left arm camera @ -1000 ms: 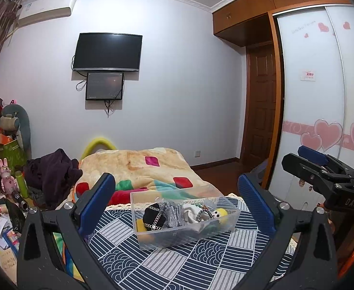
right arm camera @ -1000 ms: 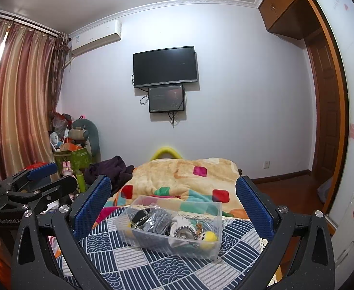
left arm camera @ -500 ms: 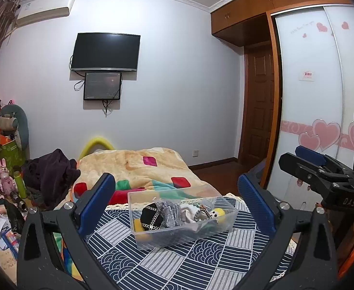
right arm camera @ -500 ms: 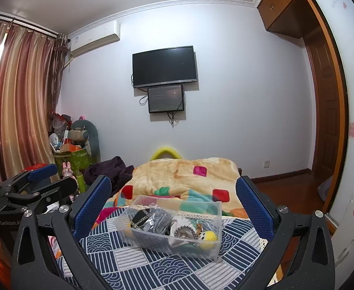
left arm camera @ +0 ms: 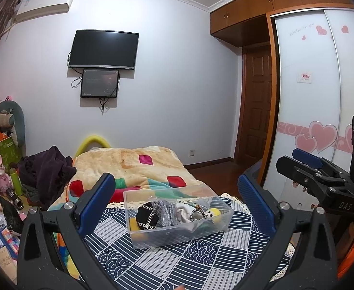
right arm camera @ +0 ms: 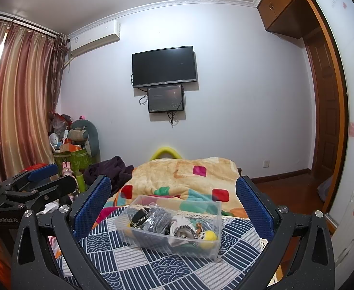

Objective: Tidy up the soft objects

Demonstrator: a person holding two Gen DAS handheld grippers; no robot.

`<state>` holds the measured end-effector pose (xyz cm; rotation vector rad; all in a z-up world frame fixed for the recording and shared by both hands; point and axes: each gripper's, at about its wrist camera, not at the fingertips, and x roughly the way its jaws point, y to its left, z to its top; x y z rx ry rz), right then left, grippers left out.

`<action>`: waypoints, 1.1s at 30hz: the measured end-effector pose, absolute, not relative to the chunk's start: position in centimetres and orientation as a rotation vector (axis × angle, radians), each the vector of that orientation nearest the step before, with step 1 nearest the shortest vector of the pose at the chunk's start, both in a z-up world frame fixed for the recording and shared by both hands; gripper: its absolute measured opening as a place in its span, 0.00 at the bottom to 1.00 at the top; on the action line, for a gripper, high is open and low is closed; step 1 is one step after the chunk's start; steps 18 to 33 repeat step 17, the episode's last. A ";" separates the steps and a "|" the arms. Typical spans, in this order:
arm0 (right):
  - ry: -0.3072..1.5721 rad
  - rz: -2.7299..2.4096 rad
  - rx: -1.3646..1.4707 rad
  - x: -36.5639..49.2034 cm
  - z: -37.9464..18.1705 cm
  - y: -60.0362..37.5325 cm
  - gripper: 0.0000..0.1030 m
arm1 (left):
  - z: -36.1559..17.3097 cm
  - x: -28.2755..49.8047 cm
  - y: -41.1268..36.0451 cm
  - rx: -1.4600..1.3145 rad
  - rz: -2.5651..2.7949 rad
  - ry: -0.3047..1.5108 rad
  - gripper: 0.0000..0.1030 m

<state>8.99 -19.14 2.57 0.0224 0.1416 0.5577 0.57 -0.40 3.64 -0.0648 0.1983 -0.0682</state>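
Observation:
A clear plastic bin (left arm camera: 177, 235) stands on a navy patterned cloth (left arm camera: 196, 261). It holds soft things: a black studded item (left arm camera: 146, 217), a grey knit piece (left arm camera: 164, 213), a white cloth (left arm camera: 184, 213) and a small yellow toy (left arm camera: 213, 212). The bin also shows in the right wrist view (right arm camera: 172, 244). My left gripper (left arm camera: 177, 205) is open and empty, held back from the bin. My right gripper (right arm camera: 173, 205) is open and empty too. Each gripper shows at the edge of the other's view.
A bed with a peach patchwork blanket (left arm camera: 133, 166) lies behind the cloth. Dark clothes (left arm camera: 46, 169) are piled at its left. Toys and boxes clutter the left floor (left arm camera: 0, 207). A wardrobe with heart decals (left arm camera: 307, 120) stands on the right.
Both views have shifted very slightly. The bin and its contents have not moved, and both grippers have stayed open.

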 end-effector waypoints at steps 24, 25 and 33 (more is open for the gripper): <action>0.146 0.559 0.023 8.7 2.4 -19.1 1.00 | 3.5 0.5 -0.9 -0.065 -0.086 0.214 1.00; 0.146 0.559 0.023 8.7 2.4 -19.1 1.00 | 3.5 0.5 -0.9 -0.065 -0.086 0.214 1.00; 0.146 0.559 0.023 8.7 2.4 -19.1 1.00 | 3.5 0.5 -0.9 -0.065 -0.086 0.214 1.00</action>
